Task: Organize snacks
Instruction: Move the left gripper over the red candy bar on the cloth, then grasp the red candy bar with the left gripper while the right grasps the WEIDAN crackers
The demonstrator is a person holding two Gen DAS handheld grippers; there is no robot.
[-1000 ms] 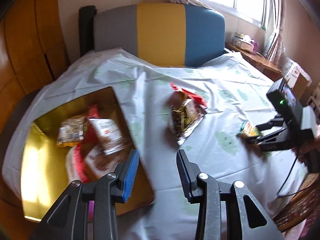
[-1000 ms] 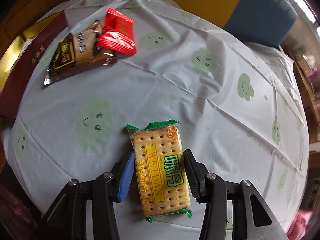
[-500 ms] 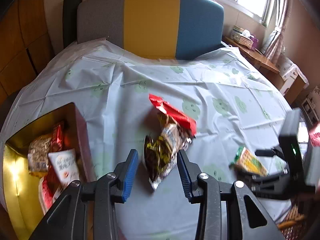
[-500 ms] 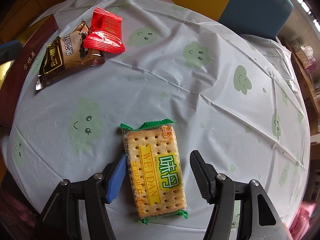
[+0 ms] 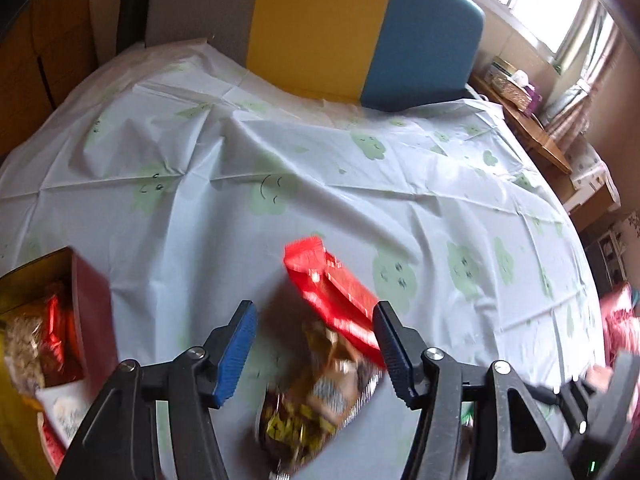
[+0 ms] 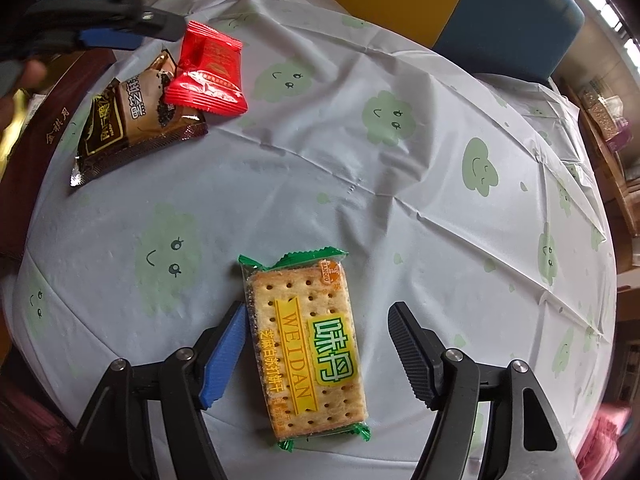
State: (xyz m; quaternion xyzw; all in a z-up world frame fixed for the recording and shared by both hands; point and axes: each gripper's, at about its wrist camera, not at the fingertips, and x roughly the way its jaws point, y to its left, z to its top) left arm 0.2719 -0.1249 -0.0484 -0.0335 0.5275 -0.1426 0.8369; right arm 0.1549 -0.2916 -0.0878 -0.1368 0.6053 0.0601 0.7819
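Note:
My left gripper (image 5: 314, 344) is open, its fingers on either side of a brown snack packet (image 5: 320, 396) with a red packet (image 5: 332, 292) lying partly on it. The same two packets show in the right wrist view, brown (image 6: 132, 120) and red (image 6: 208, 76), with the left gripper (image 6: 120, 32) above them. My right gripper (image 6: 316, 352) is open around a green-edged cracker packet (image 6: 308, 344) lying flat on the tablecloth; the blue finger is next to the packet's left edge.
A gold-lined red box (image 5: 86, 316) holding several snacks sits at the left edge of the table. The white tablecloth (image 6: 360, 180) has green cloud faces. A grey, yellow and blue chair back (image 5: 320, 28) stands behind the table. A wooden shelf (image 5: 532, 128) is at the right.
My left gripper has moved right from the box to over the brown and red packets and has opened wider. My right gripper has opened wider around the cracker packet.

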